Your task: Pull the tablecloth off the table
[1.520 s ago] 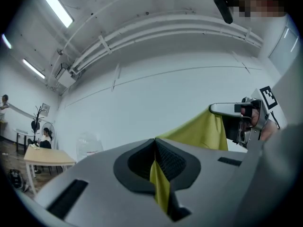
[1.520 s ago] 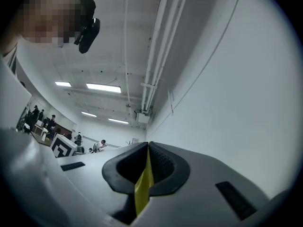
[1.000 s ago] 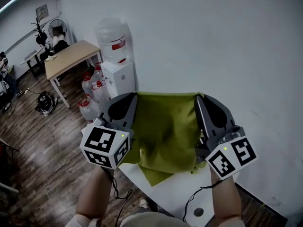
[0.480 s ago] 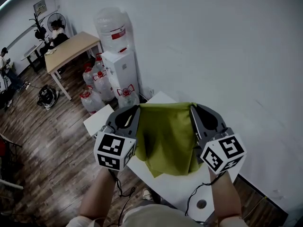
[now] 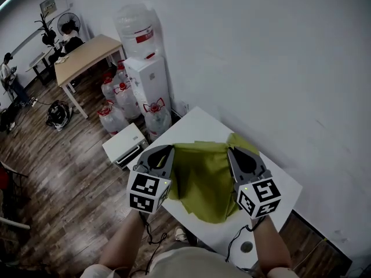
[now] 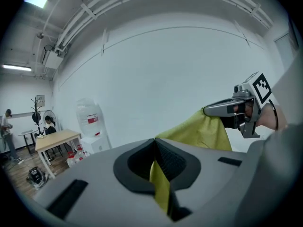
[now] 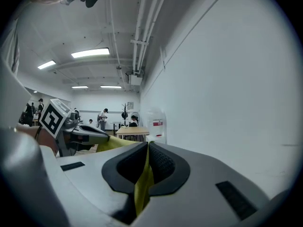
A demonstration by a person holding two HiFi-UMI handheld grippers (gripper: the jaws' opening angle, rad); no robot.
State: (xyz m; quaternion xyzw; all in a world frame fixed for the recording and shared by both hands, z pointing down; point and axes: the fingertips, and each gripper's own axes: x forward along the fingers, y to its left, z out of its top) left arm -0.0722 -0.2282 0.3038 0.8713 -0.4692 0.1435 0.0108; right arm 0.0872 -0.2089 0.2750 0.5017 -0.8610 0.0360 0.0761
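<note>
Cloth first: the olive-green tablecloth (image 5: pixel 203 181) hangs between our two grippers, over the white table (image 5: pixel 191 123). Its upper edge is stretched from one gripper to the other, and the rest falls down in loose folds toward the near edge of the table. We cannot tell whether its lower end touches the table top.

Our left gripper (image 5: pixel 168 149) has its jaws pressed together on one upper corner of the cloth. In the left gripper view, a narrow green strip runs down through the closed jaws. Our right gripper (image 5: pixel 228 150) pinches the other upper corner in the same way, with the fabric folded between the dark ribbed pads and coming out below them. The two grippers are side by side at about the same height, well apart, and their marker cubes face us.

The table stands against a white wall. To its left is a white water dispenser (image 5: pixel 148 83) with a big bottle on top, and several water bottles (image 5: pixel 116 106) stand on the wooden floor beside it. A low white box (image 5: pixel 124 146) lies on the floor near the table's left corner. Farther away is a wooden table (image 5: pixel 87 54), with people near it.
</note>
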